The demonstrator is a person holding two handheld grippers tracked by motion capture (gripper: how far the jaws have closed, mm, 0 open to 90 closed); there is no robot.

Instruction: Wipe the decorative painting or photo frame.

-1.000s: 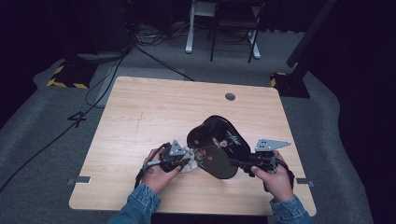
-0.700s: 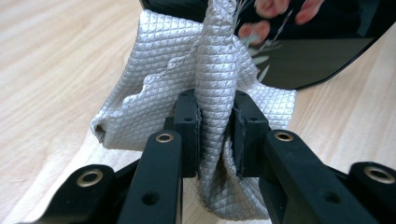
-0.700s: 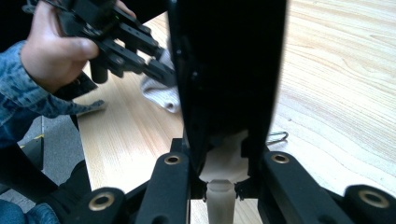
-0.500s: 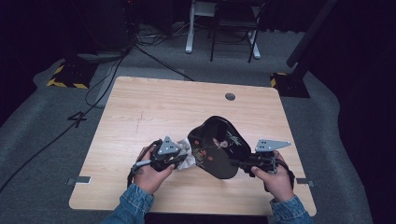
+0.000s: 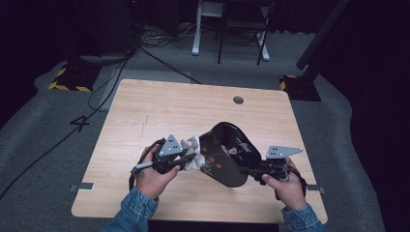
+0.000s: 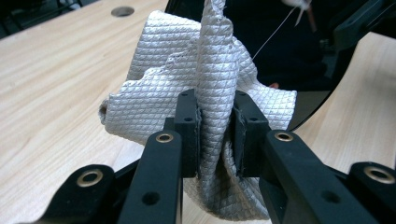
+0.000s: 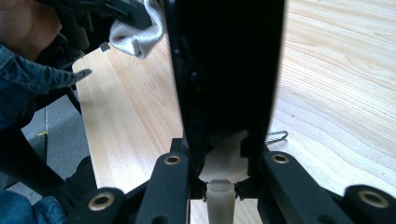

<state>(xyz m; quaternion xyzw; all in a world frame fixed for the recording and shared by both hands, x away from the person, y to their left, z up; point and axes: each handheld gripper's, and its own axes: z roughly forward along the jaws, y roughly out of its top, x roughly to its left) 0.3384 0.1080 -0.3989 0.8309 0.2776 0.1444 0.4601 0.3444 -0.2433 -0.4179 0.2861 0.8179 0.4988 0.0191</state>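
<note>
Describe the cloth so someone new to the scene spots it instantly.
On the wooden table, look near the front edge, where the left gripper meets the glossy black tray. The cloth is the crumpled pale grey rag pinched in that gripper's jaws, quilted with a fine diamond pattern, the one soft, light thing beside the dark tray.

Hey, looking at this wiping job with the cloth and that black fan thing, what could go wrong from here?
1. The right gripper pinches the black fan only at its pale handle; pressure from the cloth could twist it in the jaws.
2. The grey cloth is bunched in the left gripper, so a hard jaw might touch the glossy face instead of fabric.
3. The fan is held off the table; a slip would likely drop it.
</note>
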